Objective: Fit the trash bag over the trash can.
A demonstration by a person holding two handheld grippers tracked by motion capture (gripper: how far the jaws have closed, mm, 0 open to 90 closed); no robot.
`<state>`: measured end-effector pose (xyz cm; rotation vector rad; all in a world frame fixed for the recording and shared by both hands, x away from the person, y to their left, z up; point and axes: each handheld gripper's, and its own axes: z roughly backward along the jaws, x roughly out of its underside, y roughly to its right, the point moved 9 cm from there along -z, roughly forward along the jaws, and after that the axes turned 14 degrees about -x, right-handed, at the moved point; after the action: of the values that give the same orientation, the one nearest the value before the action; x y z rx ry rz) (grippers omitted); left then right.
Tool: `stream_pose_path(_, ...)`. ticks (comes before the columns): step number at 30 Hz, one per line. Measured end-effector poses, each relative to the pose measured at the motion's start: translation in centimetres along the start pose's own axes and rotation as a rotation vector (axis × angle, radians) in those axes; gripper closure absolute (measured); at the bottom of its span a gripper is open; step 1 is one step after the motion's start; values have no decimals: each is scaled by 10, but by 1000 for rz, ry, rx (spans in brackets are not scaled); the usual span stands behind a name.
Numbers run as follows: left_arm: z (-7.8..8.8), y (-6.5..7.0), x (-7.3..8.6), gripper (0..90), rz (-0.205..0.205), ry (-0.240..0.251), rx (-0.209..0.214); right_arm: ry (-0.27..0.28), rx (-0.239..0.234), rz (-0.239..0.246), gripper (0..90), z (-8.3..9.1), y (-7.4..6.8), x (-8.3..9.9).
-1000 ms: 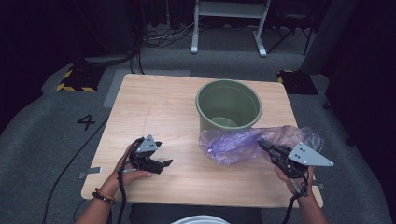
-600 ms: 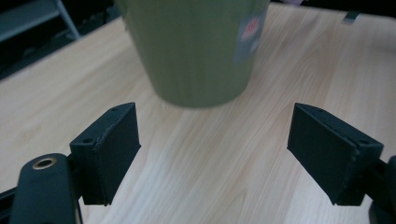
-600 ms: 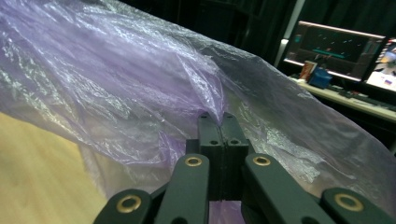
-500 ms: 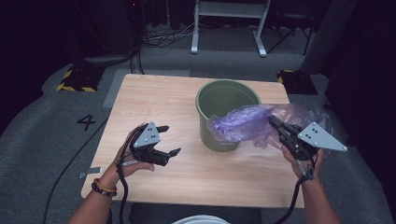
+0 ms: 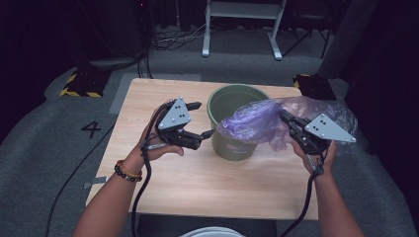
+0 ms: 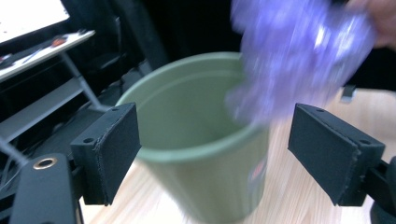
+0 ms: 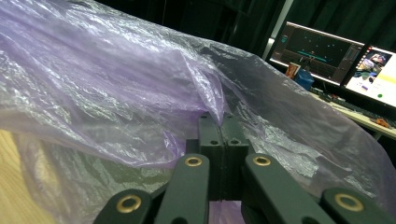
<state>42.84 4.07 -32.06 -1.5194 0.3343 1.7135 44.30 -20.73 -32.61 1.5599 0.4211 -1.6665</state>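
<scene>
from above, the right gripper (image 5: 285, 117) is pinching the purple bag (image 5: 254, 121), which is hanging over the green bucket (image 5: 236, 123), not yet lining it. the left gripper (image 5: 201, 119), jaws apart, is hovering beside the rim.

the left gripper view is showing the bucket's hollow between its pads (image 6: 107, 151).

the right gripper view is revealing film clamped between shut jaws.

1. The left gripper (image 5: 201, 120) has lifted off the table (image 5: 148, 94) and moved toward the green bucket (image 5: 232, 143); its open jaws now sit just beside the bucket's left wall.
2. The purple plastic bag (image 5: 257, 121), pinched in the right gripper (image 5: 285, 117), has risen from the table beside the bucket and now hangs over the bucket's right rim.
</scene>
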Motion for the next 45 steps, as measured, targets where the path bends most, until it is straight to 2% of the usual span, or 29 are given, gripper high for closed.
stream_pose_path(2, -10, 3, -12, 165, -26, 10, 1, -4, 1, 1, 900, -3, 1, -1)
stream_pose_path(5, -20, 12, -23, 166, -47, 24, 39, -12, 6, 2, 900, -7, 4, -1)
stream_pose_path(7, -30, 15, -27, 177, -85, 20, 18, -14, 12, -5, 900, -9, 7, -1)
stream_pose_path(9, -40, 19, -30, 213, -98, 15, 35, -14, 14, -11, 900, -10, 10, -1)
stream_pose_path(11, -50, 19, -31, 288, -119, 1, 21, -13, 12, -15, 900, -11, 11, -2)
stream_pose_path(13, -58, 18, -30, 421, -155, -16, 2, -10, 10, -10, 900, -12, 12, -4)
stream_pose_path(14, -61, 17, -29, 518, -174, -19, -11, -8, 6, -10, 900, -13, 12, -4)
stream_pose_path(15, -67, 14, -27, 571, -204, -32, -35, -9, 7, -8, 900, -14, 12, -5)
stream_pose_path(18, -79, 7, -20, 730, -250, -80, -80, -3, 1, -9, 900, -16, 13, -7)
stream_pose_path(21, -90, 3, -10, 778, -284, -132, -110, 8, -15, -4, 900, -19, 13, -10)
stream_pose_path(23, -97, -1, -3, 788, -285, -173, -112, 12, -27, 8, 900, -21, 11, -13)
stream_pose_path(25, -104, -5, 4, 785, -277, -208, -119, 3, -31, 18, 900, -25, 10, -13)
stream_pose_path(27, -109, -8, 11, 732, -250, -241, -117, -3, -38, 15, 900, -29, 8, -12)
stream_pose_path(30, -113, -12, 16, 621, -217, -260, -115, -28, -59, 22, 900, -37, 5, -8)
stream_pose_path(31, -114, -14, 17, 579, -195, -267, -120, -36, -61, 25, 900, -38, 4, -7)
stream_pose_path(33, -114, -16, 19, 462, -165, -265, -114, -59, -70, 34, 900, -43, 1, -3)
stream_pose_path(36, -107, -20, 19, 323, -119, -230, -105, -87, -75, 42, 900, -47, -2, 1)
stream_pose_path(38, -100, -23, 18, 273, -100, -203, -96, -113, -73, 50, 900, -50, -3, 4)
stream_pose_path(41, -85, -28, 12, 221, -69, -148, -57, -133, -71, 51, 900, -52, -3, 7)
stream_pose_path(45, -68, -31, 0, 188, -55, -80, -27, -157, -64, 41, 900, -55, -1, 10)
